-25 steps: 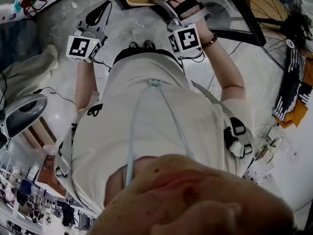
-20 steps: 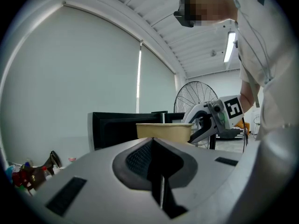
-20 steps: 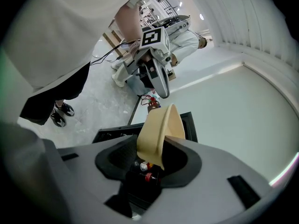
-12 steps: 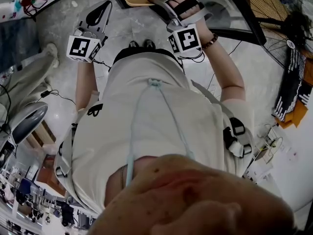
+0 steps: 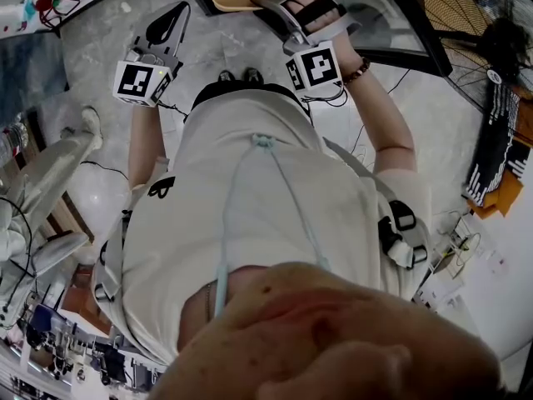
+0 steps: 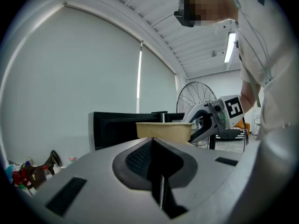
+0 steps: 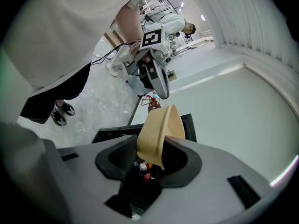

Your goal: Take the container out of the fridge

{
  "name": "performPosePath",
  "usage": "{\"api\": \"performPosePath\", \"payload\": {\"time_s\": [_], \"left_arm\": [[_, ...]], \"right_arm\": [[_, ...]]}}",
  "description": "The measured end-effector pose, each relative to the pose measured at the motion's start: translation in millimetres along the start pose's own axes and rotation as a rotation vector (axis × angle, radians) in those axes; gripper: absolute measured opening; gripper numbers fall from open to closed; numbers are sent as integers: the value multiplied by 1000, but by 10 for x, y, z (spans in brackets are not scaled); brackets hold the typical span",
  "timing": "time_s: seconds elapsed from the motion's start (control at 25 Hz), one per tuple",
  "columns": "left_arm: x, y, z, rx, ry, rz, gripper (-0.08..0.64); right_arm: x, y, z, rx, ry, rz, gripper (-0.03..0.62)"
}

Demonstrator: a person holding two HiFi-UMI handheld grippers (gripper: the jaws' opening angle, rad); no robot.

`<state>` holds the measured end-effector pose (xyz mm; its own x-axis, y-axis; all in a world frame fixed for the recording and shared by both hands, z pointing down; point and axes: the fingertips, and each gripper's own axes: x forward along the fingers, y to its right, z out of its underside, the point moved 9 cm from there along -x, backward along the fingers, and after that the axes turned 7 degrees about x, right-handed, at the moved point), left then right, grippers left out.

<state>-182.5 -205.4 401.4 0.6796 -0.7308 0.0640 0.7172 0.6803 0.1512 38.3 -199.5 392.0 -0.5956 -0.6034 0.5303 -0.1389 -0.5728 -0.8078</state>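
Right hand-held gripper (image 7: 150, 149), clamping container (image 7: 156, 122) rim

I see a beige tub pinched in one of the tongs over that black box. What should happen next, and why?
Probably carry the container sideways, clear of the fridge, toward somewhere to set it down. The right tongs are shut on its rim and it hangs tilted above the black fridge, while the left tongs are shut and empty.

Tan open-topped container (image 6: 163, 130); upright, rim level, gripped at one side wall.
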Motion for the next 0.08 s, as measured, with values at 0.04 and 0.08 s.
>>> {"api": "performPosePath", "payload": {"time_s": [0.04, 0.08], "left_arm": [[-1, -1, 4, -1, 0, -1, 8], [-2, -2, 9, -1, 0, -2, 8]], "right_arm": [[2, 1, -1, -1, 0, 0, 156], [4, 3, -2, -2, 0, 0, 156]]}}
